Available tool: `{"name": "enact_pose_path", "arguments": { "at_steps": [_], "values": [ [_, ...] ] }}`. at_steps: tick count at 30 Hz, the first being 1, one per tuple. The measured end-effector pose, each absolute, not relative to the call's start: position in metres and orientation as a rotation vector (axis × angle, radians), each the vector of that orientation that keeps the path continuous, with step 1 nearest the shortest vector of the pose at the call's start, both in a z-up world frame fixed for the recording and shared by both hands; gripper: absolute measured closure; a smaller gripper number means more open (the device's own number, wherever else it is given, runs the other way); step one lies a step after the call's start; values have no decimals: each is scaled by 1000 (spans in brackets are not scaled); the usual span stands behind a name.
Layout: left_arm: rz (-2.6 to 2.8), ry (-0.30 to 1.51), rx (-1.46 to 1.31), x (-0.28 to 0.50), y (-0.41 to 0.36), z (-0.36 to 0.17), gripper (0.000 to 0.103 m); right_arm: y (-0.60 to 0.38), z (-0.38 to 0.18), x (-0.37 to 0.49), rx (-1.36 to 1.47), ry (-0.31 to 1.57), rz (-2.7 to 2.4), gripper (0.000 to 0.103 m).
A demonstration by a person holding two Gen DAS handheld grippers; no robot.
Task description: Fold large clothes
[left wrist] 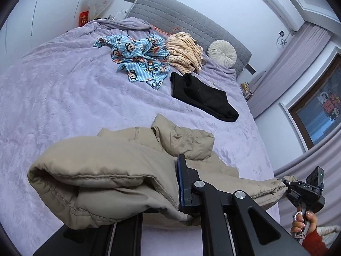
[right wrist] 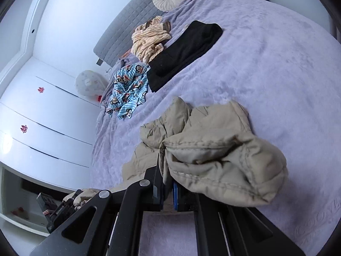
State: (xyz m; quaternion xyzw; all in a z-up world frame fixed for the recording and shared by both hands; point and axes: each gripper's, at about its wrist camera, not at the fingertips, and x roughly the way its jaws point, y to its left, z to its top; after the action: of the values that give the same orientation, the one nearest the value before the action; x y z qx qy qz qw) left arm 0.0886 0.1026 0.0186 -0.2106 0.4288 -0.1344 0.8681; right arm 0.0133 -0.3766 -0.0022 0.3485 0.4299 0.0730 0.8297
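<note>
A beige padded jacket (left wrist: 119,170) lies bunched near the front edge of the bed (left wrist: 53,89). My left gripper (left wrist: 168,194) is shut on one end of its hem, and the cloth drapes over the left finger. My right gripper (right wrist: 168,189) is shut on the other end of the jacket (right wrist: 215,149), and a thick fold hangs over its right finger. The right gripper also shows in the left wrist view (left wrist: 285,183), at the far right, pinching the jacket's edge. The jacket is stretched between the two grippers just above the bed.
Further up the lilac bedspread (right wrist: 266,53) lie a folded black garment (left wrist: 202,96), a crumpled blue monkey-print garment (left wrist: 138,57) and an orange striped garment (left wrist: 185,51). A round cream cushion (left wrist: 221,52) leans on the grey headboard (left wrist: 181,15). White wardrobes (right wrist: 49,117) stand beside the bed.
</note>
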Motion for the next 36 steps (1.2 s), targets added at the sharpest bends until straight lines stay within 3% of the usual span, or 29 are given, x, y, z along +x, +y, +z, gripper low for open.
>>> {"name": "enact_pose_path", "arguments": {
  "at_steps": [12, 23, 29, 30, 31, 32, 33, 34, 35, 36],
  "values": [
    [-253, 1053, -383, 204, 92, -75, 90, -370, -62, 119, 677, 988, 127, 97],
    [-247, 1160, -382, 267, 81, -186, 90, -386, -184, 179, 834, 1094, 30, 97],
    [-215, 1159, -342, 268, 75, -184, 88, -385, -199, 188, 844, 1098, 33, 97],
    [-212, 1146, -327, 264, 76, -176, 86, -386, -198, 189, 844, 1102, 34, 96],
    [-218, 1128, -319, 259, 77, -167, 73, -387, -191, 188, 846, 1110, 46, 95],
    [-228, 1107, -318, 253, 79, -157, 42, -387, -187, 187, 843, 1110, 53, 94],
    [-222, 1081, -310, 247, 81, -148, 24, -388, -180, 185, 834, 1109, 63, 90],
    [-212, 1045, -292, 240, 84, -138, 4, -388, -173, 183, 825, 1105, 72, 80],
    [-218, 1021, -274, 235, 85, -129, 4, -388, -173, 183, 825, 1105, 72, 69],
    [-226, 1019, -252, 232, 86, -123, 4, -389, -157, 174, 814, 1079, 81, 37]
  ]
}}
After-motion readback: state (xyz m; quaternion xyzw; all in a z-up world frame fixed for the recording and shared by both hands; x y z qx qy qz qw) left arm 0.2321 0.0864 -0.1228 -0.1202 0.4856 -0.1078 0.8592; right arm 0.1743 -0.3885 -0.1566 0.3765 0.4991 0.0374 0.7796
